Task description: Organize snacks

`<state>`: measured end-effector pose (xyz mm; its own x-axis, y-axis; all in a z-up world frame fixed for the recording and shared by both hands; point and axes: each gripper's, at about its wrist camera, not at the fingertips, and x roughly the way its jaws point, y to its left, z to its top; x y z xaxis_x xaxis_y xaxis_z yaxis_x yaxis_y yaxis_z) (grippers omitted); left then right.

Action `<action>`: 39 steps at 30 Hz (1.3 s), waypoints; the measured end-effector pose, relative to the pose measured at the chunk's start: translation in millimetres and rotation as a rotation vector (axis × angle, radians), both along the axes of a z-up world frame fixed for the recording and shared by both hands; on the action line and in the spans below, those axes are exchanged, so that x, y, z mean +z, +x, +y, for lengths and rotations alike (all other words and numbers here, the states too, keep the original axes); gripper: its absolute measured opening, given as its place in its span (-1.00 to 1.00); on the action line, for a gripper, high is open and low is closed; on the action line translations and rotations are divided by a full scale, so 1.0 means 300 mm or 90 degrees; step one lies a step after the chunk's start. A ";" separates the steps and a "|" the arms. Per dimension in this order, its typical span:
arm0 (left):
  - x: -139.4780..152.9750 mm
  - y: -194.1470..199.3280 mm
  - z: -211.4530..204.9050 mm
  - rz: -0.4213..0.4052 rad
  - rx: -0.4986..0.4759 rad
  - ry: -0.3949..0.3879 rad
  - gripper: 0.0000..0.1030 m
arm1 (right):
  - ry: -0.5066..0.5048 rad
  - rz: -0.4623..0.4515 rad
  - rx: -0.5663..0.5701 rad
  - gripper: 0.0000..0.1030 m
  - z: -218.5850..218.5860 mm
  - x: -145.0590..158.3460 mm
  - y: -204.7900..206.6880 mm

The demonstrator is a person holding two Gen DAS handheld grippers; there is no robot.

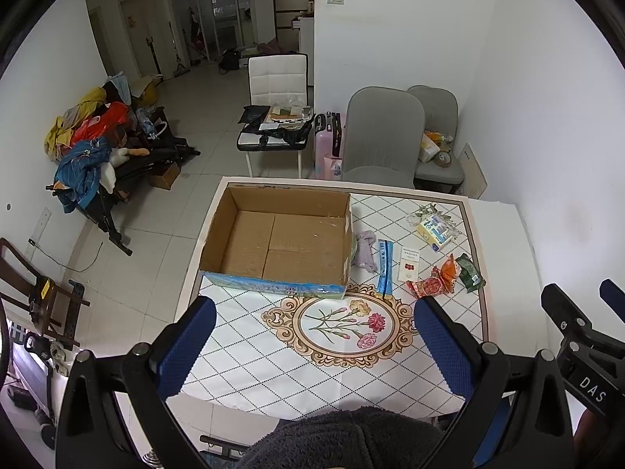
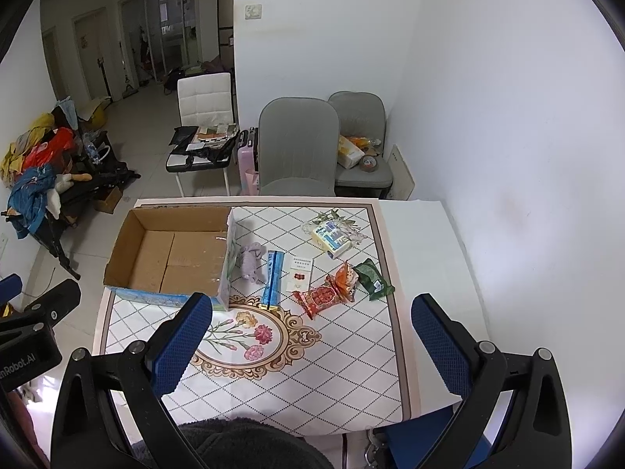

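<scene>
An empty open cardboard box (image 1: 281,244) (image 2: 175,254) stands on the table's far left. Right of it lie snacks: a long blue packet (image 2: 272,280) (image 1: 384,269), a white flat box (image 2: 300,273) (image 1: 409,264), a red packet (image 2: 319,299) (image 1: 427,286), an orange packet (image 2: 343,279) (image 1: 448,269), a green packet (image 2: 373,278) (image 1: 470,271) and a pale yellow and blue pack (image 2: 332,237) (image 1: 433,230). My left gripper (image 1: 312,344) and right gripper (image 2: 312,342) hover open above the near half of the table, holding nothing.
A lilac cloth (image 2: 252,261) lies beside the box. The patterned tablecloth (image 2: 312,367) covers the table. Grey chairs (image 2: 299,148) stand behind it against the white wall (image 2: 508,156). A clothes-laden rack (image 1: 93,148) occupies the floor at left. A dark fleece sleeve (image 1: 340,437) sits below.
</scene>
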<state>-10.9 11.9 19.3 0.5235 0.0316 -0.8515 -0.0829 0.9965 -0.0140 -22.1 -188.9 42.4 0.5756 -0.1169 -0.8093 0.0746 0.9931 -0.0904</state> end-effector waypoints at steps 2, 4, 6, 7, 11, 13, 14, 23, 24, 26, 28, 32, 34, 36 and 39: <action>0.001 -0.001 0.001 -0.002 -0.001 0.001 1.00 | 0.002 -0.002 -0.002 1.00 -0.002 0.000 -0.001; 0.003 0.008 0.000 -0.001 -0.001 0.001 1.00 | 0.003 -0.002 -0.004 1.00 -0.001 -0.001 0.004; 0.002 0.006 -0.004 -0.002 -0.001 0.003 1.00 | 0.001 -0.001 -0.004 1.00 0.000 -0.002 0.006; 0.003 0.008 -0.004 -0.002 -0.002 0.003 1.00 | 0.001 0.000 -0.005 1.00 0.000 -0.003 0.008; 0.002 0.021 -0.011 0.001 -0.004 0.001 1.00 | 0.002 0.001 -0.005 1.00 0.000 -0.007 0.014; 0.002 0.025 -0.011 0.001 -0.004 0.001 1.00 | 0.001 0.001 -0.006 1.00 -0.001 -0.007 0.014; 0.001 0.026 -0.012 0.001 -0.004 0.000 1.00 | 0.000 0.001 -0.007 1.00 -0.002 -0.007 0.015; 0.000 0.034 -0.015 0.002 -0.005 -0.001 1.00 | -0.001 -0.002 -0.018 1.00 -0.012 -0.005 0.020; -0.001 0.037 -0.017 0.002 -0.006 -0.001 1.00 | 0.000 -0.002 -0.017 1.00 -0.012 -0.005 0.020; -0.001 0.041 -0.018 0.003 -0.006 -0.002 1.00 | 0.000 -0.002 -0.017 1.00 -0.012 -0.005 0.020; -0.003 0.044 -0.022 0.004 -0.008 -0.002 1.00 | 0.000 0.000 -0.015 1.00 -0.009 -0.004 0.023; -0.003 0.048 -0.026 0.004 -0.008 -0.002 1.00 | 0.002 0.001 -0.014 1.00 -0.007 -0.005 0.025; -0.003 0.047 -0.026 0.005 -0.009 -0.002 1.00 | 0.000 -0.001 -0.015 1.00 -0.005 -0.004 0.025; -0.003 0.049 -0.027 0.004 -0.008 -0.002 1.00 | 0.002 0.001 -0.014 1.00 -0.008 -0.004 0.026; -0.004 0.048 -0.029 0.001 -0.009 -0.001 1.00 | 0.004 0.000 -0.014 1.00 -0.008 -0.003 0.024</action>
<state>3.4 3.2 18.0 0.5229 0.0223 -0.8521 -0.0684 0.9975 -0.0159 -14.8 -191.3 41.5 0.5731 -0.1245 -0.8100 0.0968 0.9918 -0.0840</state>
